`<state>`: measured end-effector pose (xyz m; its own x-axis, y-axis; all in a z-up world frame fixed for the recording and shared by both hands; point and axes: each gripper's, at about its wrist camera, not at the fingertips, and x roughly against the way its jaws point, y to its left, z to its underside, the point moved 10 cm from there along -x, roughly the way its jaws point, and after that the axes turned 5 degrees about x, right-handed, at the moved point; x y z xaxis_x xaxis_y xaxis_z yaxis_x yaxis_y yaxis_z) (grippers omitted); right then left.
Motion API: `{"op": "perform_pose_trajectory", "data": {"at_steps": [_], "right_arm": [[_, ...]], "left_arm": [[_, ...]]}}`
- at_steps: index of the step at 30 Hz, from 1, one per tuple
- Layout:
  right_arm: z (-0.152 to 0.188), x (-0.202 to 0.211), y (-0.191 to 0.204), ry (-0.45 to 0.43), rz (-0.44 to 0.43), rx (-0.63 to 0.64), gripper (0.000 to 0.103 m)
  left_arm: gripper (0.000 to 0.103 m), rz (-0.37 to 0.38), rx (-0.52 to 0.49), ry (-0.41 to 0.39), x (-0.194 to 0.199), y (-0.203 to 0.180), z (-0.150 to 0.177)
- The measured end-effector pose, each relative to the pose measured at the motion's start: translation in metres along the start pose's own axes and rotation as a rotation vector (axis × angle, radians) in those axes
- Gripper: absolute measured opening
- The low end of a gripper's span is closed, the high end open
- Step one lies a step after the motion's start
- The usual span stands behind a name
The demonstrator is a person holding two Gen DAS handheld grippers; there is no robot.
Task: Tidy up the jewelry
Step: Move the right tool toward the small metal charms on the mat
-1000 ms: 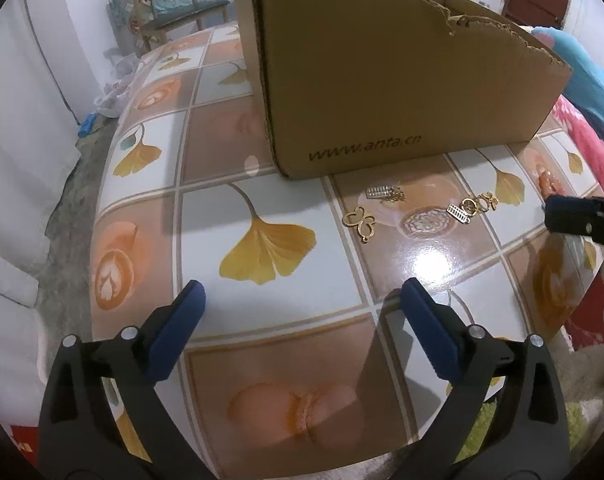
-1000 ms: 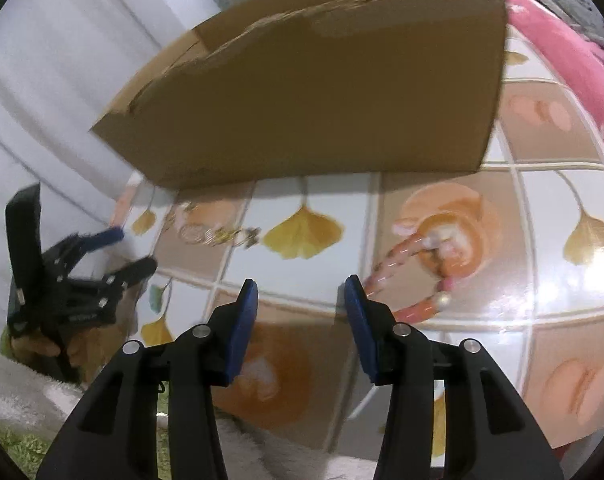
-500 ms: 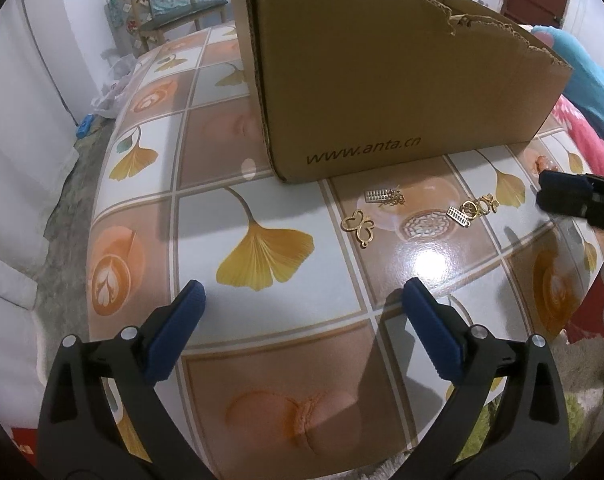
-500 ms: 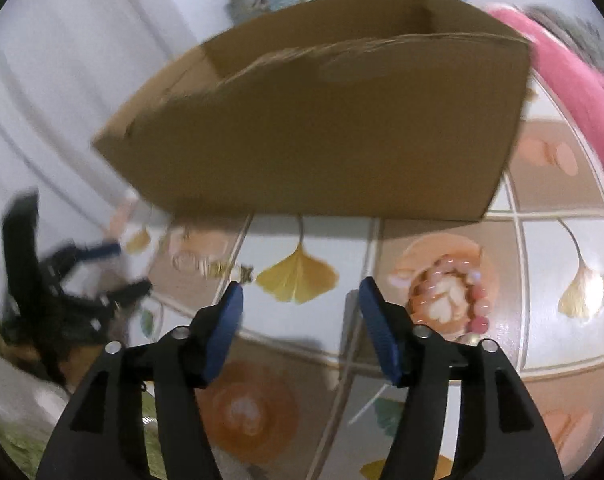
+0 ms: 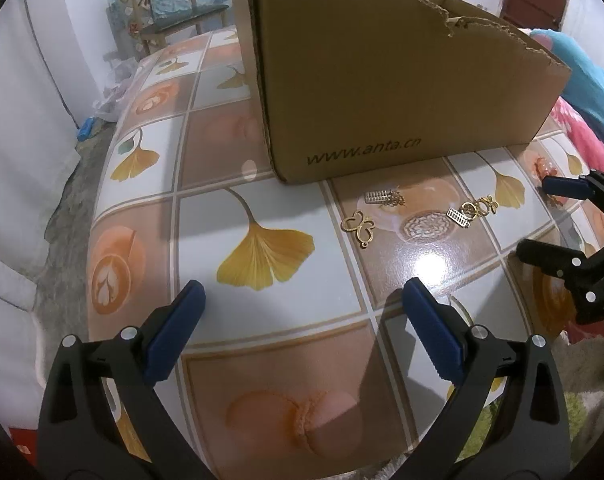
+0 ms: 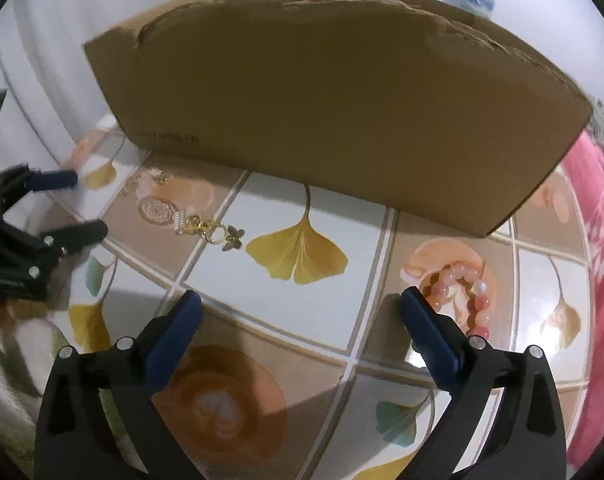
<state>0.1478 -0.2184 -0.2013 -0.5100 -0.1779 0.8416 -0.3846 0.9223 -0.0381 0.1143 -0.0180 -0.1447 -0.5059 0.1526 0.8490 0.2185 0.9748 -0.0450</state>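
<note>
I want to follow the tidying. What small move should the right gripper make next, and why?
Probably shift the right gripper sideways over the pink beaded bracelet: its jaws have just been opening and hold nothing, and the bracelet lies on the table beside one finger, outside the brown cardboard box.

Indoor light from above leaves a white glare spot on the glossy desk (image 5: 432, 260). Fisheye bending curves the edges, with dark corners. The right view is slightly blurred; the box (image 6: 322, 112) face is in shadow.

— What colours are on the table (image 5: 205, 216)?
— White and tan squares, yellow ginkgo leaves, orange cups.
— The box (image 5: 382, 92)?
— Plain brown cardboard, dark lettering.
— The jewelry?
— Gold charms (image 5: 360, 225); a pink-orange bead bracelet (image 6: 468, 294).
</note>
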Motion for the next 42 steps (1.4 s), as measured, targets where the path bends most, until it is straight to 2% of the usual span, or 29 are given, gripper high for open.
{"op": "perform_pose_trajectory", "data": {"at_steps": [6, 8, 12, 14, 16, 19, 25, 27, 29, 33, 36, 42], "right_arm": [[0.002, 0.001, 0.001, -0.026, 0.002, 0.01, 0.096], [0.011, 0.013, -0.01, -0.048, -0.009, 0.023, 0.096], [0.016, 0.021, -0.013, -0.053, -0.04, 0.011, 0.096], [0.014, 0.033, -0.021, -0.084, -0.078, -0.043, 0.096], [0.004, 0.046, -0.021, -0.138, -0.153, -0.092, 0.096], [-0.005, 0.058, -0.011, -0.19, -0.247, -0.117, 0.095], [-0.014, 0.057, 0.014, -0.184, -0.316, -0.065, 0.068], [-0.018, 0.052, 0.032, -0.172, -0.339, -0.046, 0.055], [-0.02, 0.039, 0.043, -0.151, -0.348, -0.035, 0.049], [-0.026, 0.025, 0.054, -0.11, -0.351, -0.025, 0.029], [-0.03, 0.02, 0.056, -0.104, -0.331, -0.006, 0.023], [-0.031, 0.011, 0.059, -0.08, -0.298, 0.023, 0.02]], "left_arm": [[0.096, 0.009, -0.014, -0.006, 0.0, -0.001, -0.001], [0.096, 0.011, -0.016, -0.008, 0.001, -0.001, -0.001], [0.096, -0.015, -0.044, -0.02, 0.003, -0.002, -0.001], [0.096, -0.034, -0.084, -0.041, 0.006, -0.007, -0.002], [0.095, -0.044, -0.115, -0.052, 0.008, -0.01, -0.002], [0.095, -0.034, -0.116, -0.049, 0.007, -0.013, -0.002], [0.095, -0.021, -0.096, -0.044, 0.005, -0.011, -0.005], [0.095, -0.009, -0.083, -0.036, 0.004, -0.011, -0.004], [0.095, 0.002, -0.073, -0.034, 0.004, -0.009, -0.003], [0.095, 0.025, -0.051, -0.03, 0.003, -0.008, -0.002], [0.095, 0.028, -0.055, -0.031, 0.002, -0.007, -0.003], [0.095, 0.033, -0.056, -0.033, 0.0, -0.004, -0.004]]}}
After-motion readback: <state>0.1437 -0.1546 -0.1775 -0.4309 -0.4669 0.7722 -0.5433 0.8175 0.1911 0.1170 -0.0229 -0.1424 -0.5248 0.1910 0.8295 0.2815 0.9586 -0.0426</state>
